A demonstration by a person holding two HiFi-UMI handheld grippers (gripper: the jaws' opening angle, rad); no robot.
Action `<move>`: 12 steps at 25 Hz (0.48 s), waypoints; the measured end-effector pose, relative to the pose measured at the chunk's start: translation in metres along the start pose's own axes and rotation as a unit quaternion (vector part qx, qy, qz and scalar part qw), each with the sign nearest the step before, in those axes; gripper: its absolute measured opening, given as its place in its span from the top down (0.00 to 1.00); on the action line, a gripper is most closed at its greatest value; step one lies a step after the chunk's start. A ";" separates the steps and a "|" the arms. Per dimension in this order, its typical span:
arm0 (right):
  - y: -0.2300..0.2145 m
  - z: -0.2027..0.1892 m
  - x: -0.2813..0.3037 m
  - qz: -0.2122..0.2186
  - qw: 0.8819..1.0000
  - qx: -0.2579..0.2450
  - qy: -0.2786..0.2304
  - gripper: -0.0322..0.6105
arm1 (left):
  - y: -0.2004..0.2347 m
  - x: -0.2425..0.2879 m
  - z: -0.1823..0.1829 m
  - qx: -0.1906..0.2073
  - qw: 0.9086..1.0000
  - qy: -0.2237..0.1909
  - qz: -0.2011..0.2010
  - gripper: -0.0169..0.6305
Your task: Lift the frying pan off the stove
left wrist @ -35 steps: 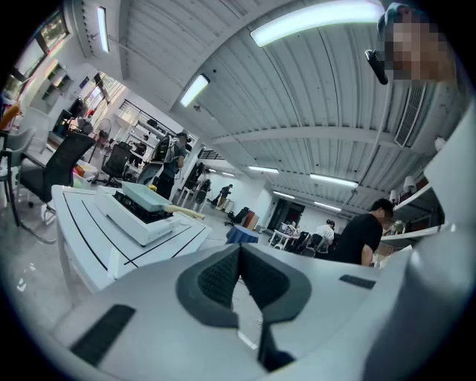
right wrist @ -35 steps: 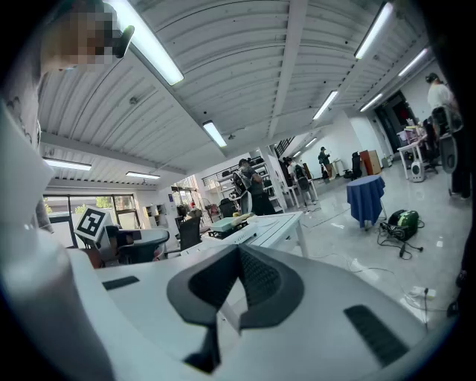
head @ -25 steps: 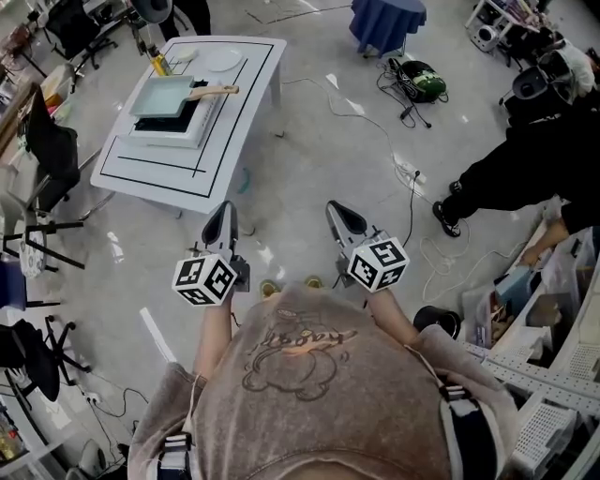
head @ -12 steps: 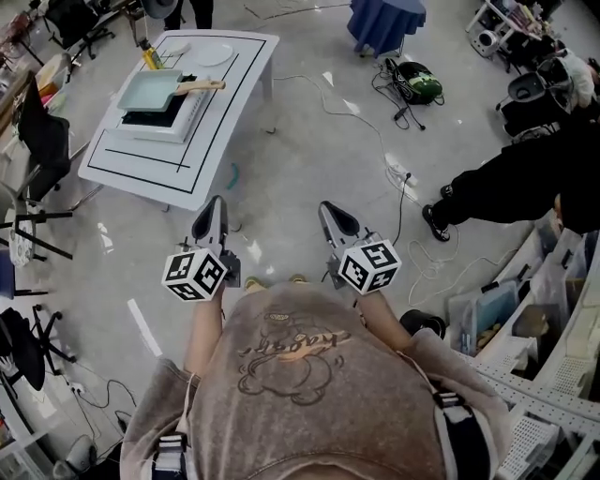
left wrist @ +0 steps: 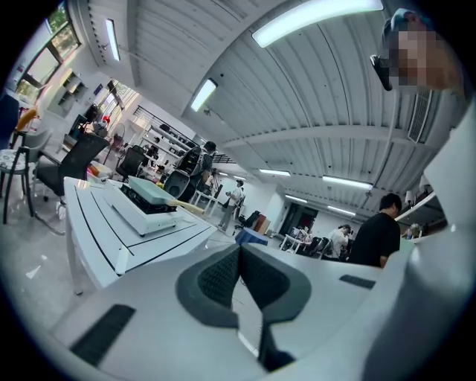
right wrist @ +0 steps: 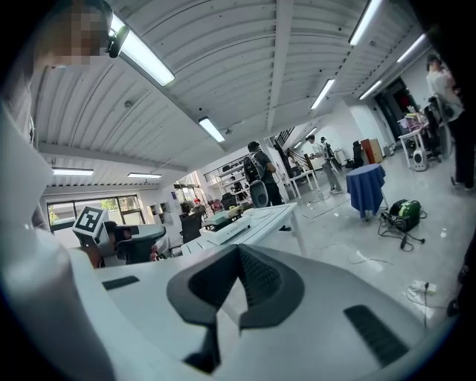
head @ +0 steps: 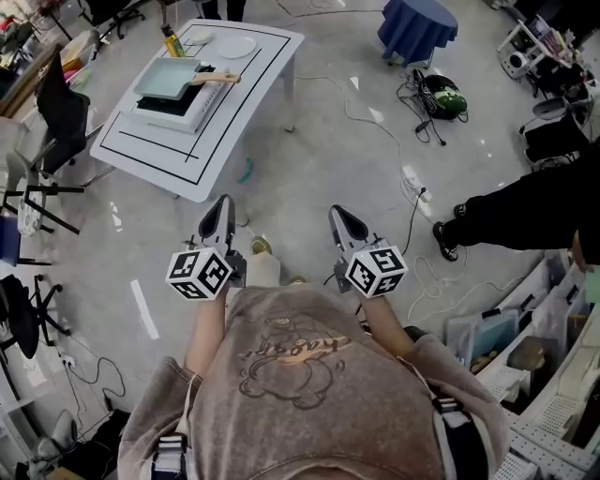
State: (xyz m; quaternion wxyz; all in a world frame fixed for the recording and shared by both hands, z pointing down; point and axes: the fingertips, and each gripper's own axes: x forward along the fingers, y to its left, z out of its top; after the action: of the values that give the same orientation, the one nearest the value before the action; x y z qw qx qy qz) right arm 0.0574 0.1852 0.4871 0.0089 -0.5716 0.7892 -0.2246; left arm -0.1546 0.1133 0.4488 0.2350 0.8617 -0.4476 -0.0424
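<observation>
A pale green frying pan (head: 173,77) with a wooden handle (head: 220,79) rests on a white stove (head: 180,110) on the low white table (head: 155,155) at the upper left. Both grippers hang in front of the person's chest, well short of the table. The left gripper (head: 221,208) is shut and empty. The right gripper (head: 343,217) is shut too, with nothing in it. In the left gripper view the pan (left wrist: 152,190) sits on the stove (left wrist: 145,214) beyond the closed left gripper (left wrist: 239,254). The right gripper view shows its closed gripper (right wrist: 238,257) and the table (right wrist: 260,222) further off.
A yellow bottle (head: 172,41) and a white plate (head: 236,47) stand at the table's far end. Black chairs (head: 58,112) flank its left side. Cables (head: 412,183), a green bag (head: 448,94), a blue-draped table (head: 417,26), a person in black (head: 534,214) and storage bins (head: 506,337) lie to the right.
The person has walked a little toward the table, and a foot now shows under the grippers. Both grippers stay shut and level in front of the body.
</observation>
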 end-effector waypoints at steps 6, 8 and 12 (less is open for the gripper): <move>0.000 0.004 0.024 0.016 1.000 -0.008 0.011 0.95 | 0.011 0.015 0.004 0.000 1.000 -0.004 0.004 0.96; -0.004 0.005 0.030 0.015 1.000 -0.009 0.012 0.95 | 0.013 0.025 0.005 -0.003 1.000 -0.005 0.003 0.96; -0.013 0.011 0.049 0.009 1.000 -0.008 0.014 0.95 | 0.024 0.048 0.012 -0.006 1.000 -0.003 -0.004 0.96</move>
State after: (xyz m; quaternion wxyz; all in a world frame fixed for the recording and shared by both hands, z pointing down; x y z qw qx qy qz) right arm 0.0553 0.1335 0.4942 -0.0055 -0.5615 0.7960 -0.2261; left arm -0.1472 0.0594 0.4557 0.2383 0.8620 -0.4448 -0.0487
